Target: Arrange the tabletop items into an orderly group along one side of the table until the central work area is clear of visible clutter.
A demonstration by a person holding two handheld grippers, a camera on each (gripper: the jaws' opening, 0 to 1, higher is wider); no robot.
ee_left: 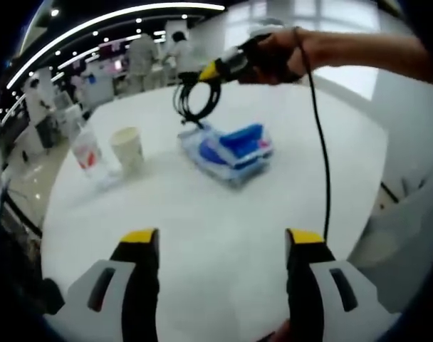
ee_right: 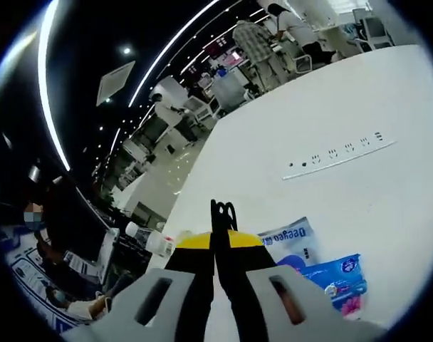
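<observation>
A blue-and-white pack of wipes lies mid-table, seen from above as two packs in the right gripper view. A paper cup stands left of it, beside a clear plastic bottle with a red label. My right gripper hovers above the packs, shut on a coiled black cable that dangles from its tips. My left gripper stays open over the near part of the white table, with nothing between its fingers.
A white power strip lies flat on the table's far part. A thin black cord hangs from the hand holding the right gripper. People stand at desks beyond the table. The table edge curves at the left.
</observation>
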